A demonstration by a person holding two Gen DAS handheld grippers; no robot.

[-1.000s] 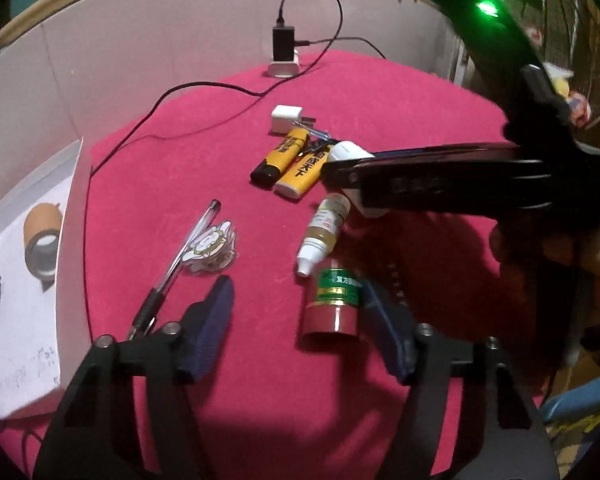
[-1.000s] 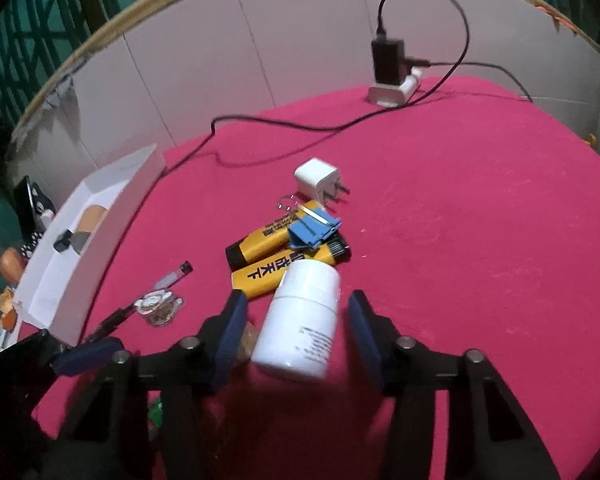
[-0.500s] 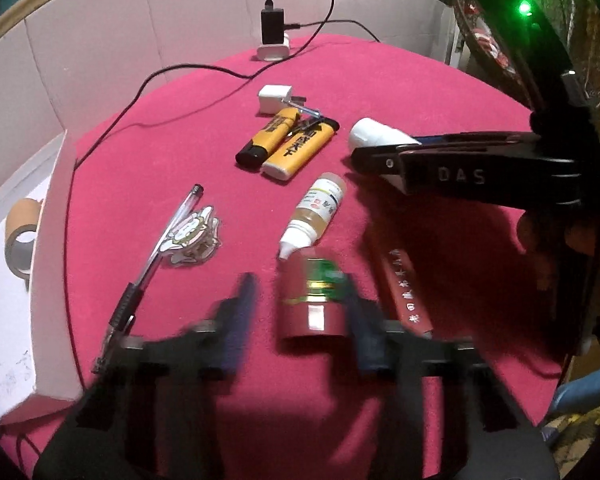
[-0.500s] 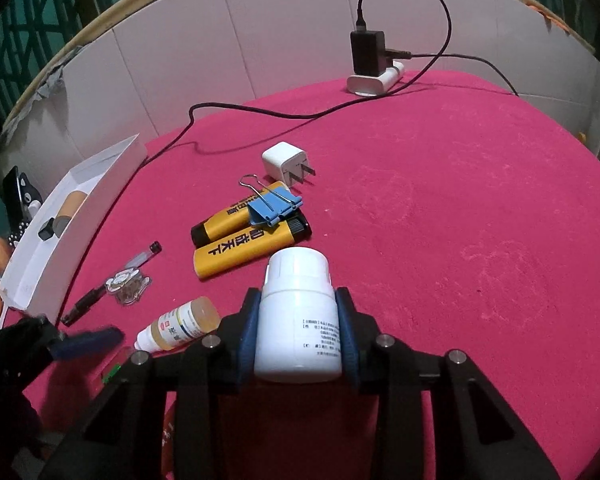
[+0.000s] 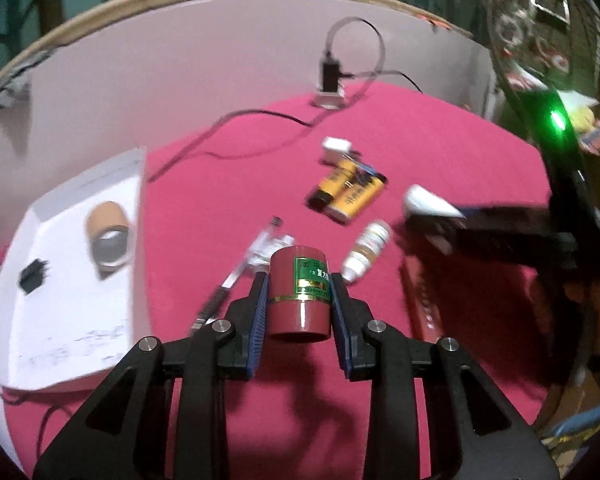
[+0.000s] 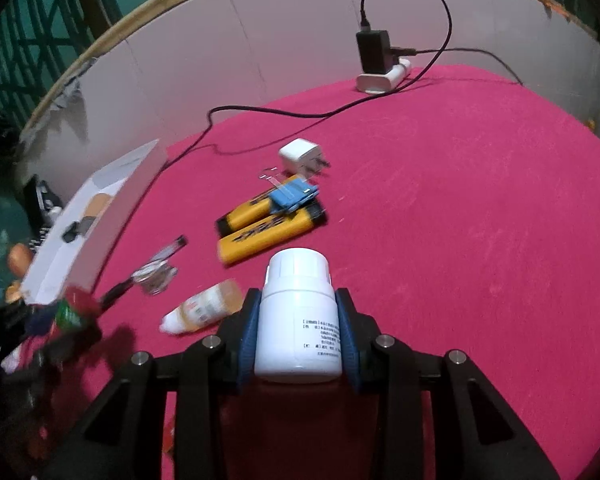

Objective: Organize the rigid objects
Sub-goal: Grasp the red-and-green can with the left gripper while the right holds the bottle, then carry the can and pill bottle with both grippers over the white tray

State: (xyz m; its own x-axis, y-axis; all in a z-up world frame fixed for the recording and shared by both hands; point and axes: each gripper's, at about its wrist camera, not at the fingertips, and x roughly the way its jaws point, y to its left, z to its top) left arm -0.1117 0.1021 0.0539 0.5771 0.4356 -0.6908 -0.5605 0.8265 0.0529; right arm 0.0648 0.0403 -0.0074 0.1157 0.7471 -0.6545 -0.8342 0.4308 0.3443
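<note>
My left gripper [image 5: 298, 284] is shut on a dark red canister with a green label [image 5: 299, 292] and holds it lifted above the red cloth. My right gripper [image 6: 298, 300] is shut on a white pill bottle [image 6: 298, 316], also lifted; it shows at the right of the left wrist view [image 5: 428, 204]. On the cloth lie a small dropper bottle [image 5: 367, 250], two yellow lighters [image 5: 346, 190] with a blue binder clip [image 6: 292, 199] on them, a white plug adapter [image 6: 300, 154], a pen [image 5: 236, 276] and a clear trinket [image 6: 154, 276].
A white open box [image 5: 76, 264] stands at the left with a tape roll [image 5: 108, 232] and a small black part [image 5: 32, 278] in it. A charger on a white power strip [image 6: 382, 68] with black cables sits at the back by the white wall.
My left gripper closed on the red canister and lifted it off the cloth. My right gripper closed on the white bottle and raised it.
</note>
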